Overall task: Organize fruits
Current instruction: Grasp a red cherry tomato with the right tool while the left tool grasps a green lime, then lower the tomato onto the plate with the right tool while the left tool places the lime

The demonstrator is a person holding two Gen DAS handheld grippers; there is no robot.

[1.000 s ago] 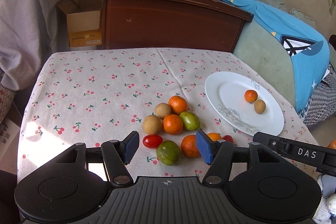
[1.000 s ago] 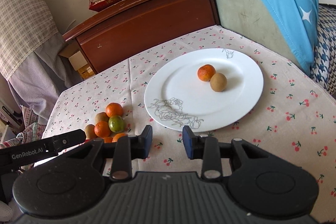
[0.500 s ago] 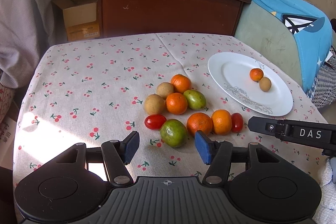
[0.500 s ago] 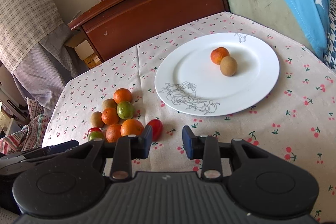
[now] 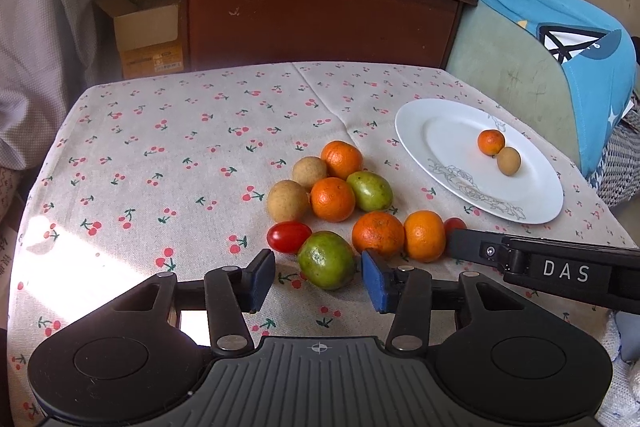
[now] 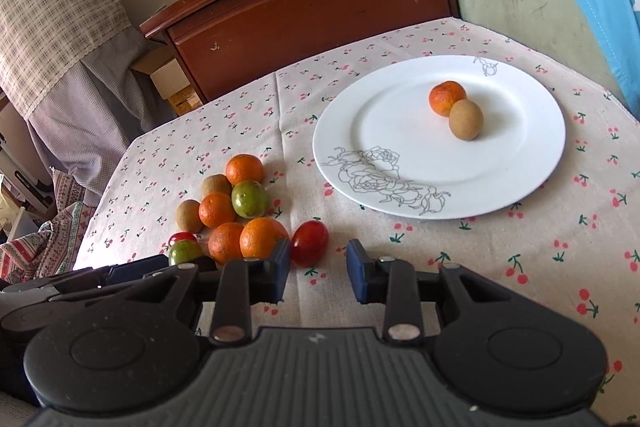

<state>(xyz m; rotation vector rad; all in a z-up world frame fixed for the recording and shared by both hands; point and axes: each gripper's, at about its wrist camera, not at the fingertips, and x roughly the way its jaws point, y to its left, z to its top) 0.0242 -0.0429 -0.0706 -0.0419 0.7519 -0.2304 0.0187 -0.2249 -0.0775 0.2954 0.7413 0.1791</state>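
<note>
Fruits (image 5: 334,199) lay clustered on the cherry-print tablecloth (image 5: 160,147), left of a white plate (image 6: 400,115) that held one orange (image 6: 447,98) and one brown fruit (image 6: 465,119) touching. The left gripper (image 5: 318,279) had just been closing, its jaws spread either side of a green fruit (image 5: 326,259) without pressing it. The right gripper (image 6: 318,275) stood slightly open, empty, a red tomato (image 6: 310,242) just beyond its left finger.

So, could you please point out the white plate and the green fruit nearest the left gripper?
white plate (image 6: 532,163), right wrist view, bare inner surface.
green fruit (image 5: 326,259), left wrist view, middle of its skin.
</note>
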